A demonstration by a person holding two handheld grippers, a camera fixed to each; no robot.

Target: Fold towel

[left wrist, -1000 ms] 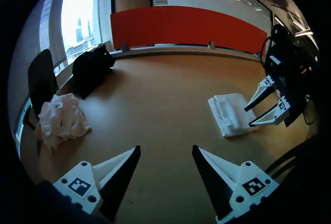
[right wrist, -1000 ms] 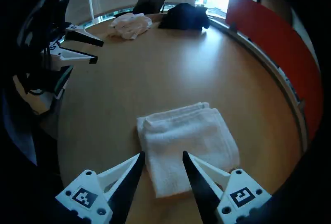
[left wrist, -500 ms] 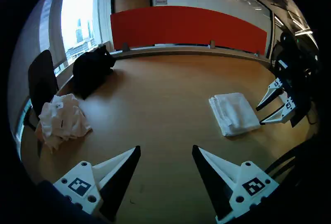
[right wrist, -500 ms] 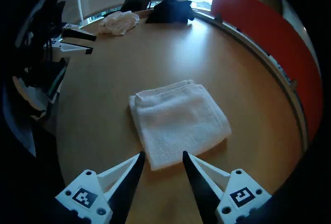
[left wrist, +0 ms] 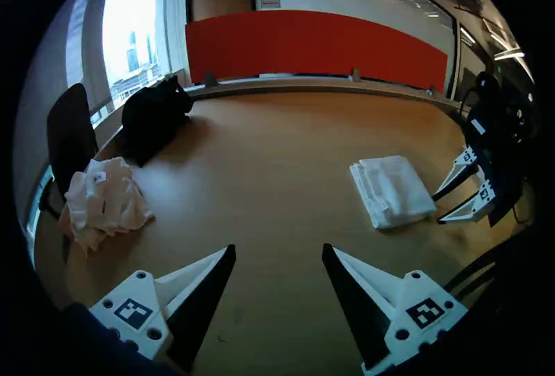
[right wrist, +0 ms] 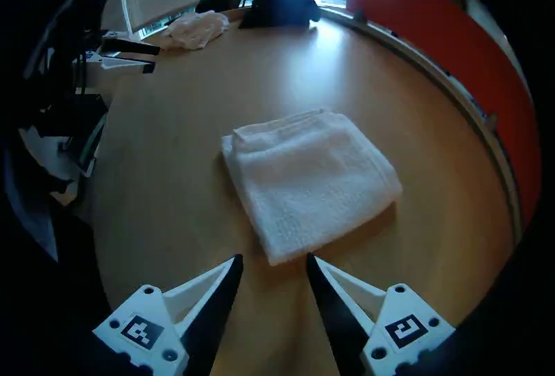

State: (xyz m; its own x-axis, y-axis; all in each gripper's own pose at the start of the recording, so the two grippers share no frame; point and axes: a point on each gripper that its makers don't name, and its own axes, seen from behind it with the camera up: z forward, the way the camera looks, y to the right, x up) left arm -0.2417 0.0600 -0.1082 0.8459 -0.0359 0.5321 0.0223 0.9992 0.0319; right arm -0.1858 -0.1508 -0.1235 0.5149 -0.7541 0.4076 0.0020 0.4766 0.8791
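Observation:
A white towel (left wrist: 392, 189) (right wrist: 312, 175) lies folded into a thick rectangle on the wooden table (left wrist: 277, 161). My right gripper (right wrist: 274, 257) is open with a narrow gap, its tips just short of the towel's near corner and touching nothing. In the left gripper view that right gripper (left wrist: 438, 209) hovers by the towel's right edge. My left gripper (left wrist: 277, 248) is open wide above bare wood, well away from the towel. From the right gripper view it (right wrist: 154, 58) sits at the far left of the table.
A crumpled white cloth (left wrist: 104, 199) (right wrist: 198, 28) lies at the table's far end beside a black bag (left wrist: 156, 116) (right wrist: 281, 7). A dark chair (left wrist: 69, 133) stands behind them. A red partition (left wrist: 312, 46) (right wrist: 444, 36) runs along the table's edge.
My right gripper has drawn back off the towel, whose near edge lay between its fingers before. The towel stays folded and flat. My left gripper has not moved.

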